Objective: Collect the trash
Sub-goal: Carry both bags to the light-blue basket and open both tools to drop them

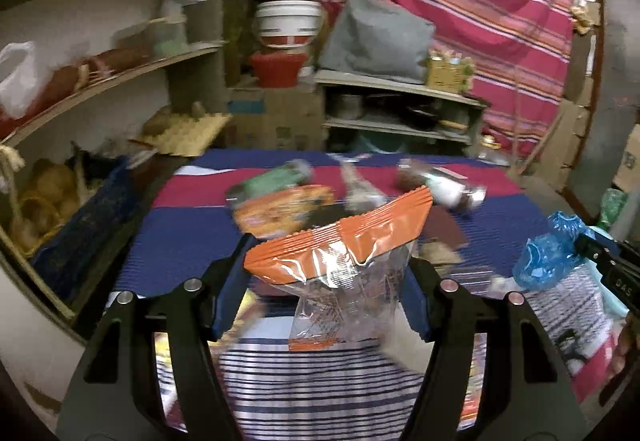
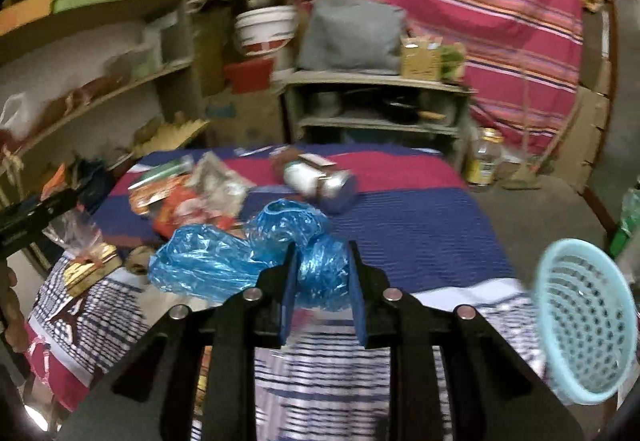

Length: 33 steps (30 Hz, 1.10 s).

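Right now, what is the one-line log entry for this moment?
left gripper: shut on orange wrapper | right gripper: shut on blue bag | basket: right of bag | more litter still on cloth

Each gripper is a black frame of angular, cut-out linkage arms joined by round silver pivot pins, four showing per view. The left gripper (image 1: pixel 326 281) and right gripper (image 2: pixel 323 281) both carry flat blue pads (image 2: pixel 289 301) on the inner faces of their fingers.
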{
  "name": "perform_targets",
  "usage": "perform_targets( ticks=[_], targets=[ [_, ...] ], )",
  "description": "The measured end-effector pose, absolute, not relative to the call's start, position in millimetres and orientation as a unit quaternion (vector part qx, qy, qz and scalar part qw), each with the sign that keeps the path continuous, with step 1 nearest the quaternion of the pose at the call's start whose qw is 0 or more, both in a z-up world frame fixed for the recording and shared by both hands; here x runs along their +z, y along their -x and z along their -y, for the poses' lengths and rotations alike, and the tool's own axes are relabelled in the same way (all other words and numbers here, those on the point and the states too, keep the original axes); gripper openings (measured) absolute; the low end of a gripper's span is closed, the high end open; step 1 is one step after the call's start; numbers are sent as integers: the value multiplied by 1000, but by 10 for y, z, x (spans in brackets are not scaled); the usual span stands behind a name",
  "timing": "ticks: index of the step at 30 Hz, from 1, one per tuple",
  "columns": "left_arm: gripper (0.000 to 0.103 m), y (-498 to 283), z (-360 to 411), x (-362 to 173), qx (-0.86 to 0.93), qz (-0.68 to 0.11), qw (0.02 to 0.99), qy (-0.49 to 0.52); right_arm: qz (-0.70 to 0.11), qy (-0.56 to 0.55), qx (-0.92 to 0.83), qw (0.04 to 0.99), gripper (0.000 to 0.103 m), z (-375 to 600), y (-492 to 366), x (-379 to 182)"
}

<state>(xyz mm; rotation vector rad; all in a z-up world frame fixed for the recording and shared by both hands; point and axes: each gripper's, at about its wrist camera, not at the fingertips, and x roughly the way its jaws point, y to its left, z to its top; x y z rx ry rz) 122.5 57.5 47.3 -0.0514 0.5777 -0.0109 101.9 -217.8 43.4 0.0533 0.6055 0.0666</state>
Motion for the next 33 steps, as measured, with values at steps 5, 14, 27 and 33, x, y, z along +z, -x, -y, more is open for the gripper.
perform_targets(
  ticks=[5, 14, 27, 33],
  targets=[
    [65, -1286, 79, 524, -48, -282, 958, 15, -294, -26, -34, 955, 24, 2899, -837, 477],
    [65, -1304, 1537, 557, -151, -270, 951, -18, -295, -57, -141, 943, 24, 4145, -497, 402],
    [66, -1459, 3201, 282, -268, -293, 917, -27, -302, -91, -206, 926, 24, 5081, -339, 56],
    [67, -1599, 3676, 141, -299, -310, 902, -23, -304, -114, -221, 920, 24, 5290, -327, -32]
  ],
)
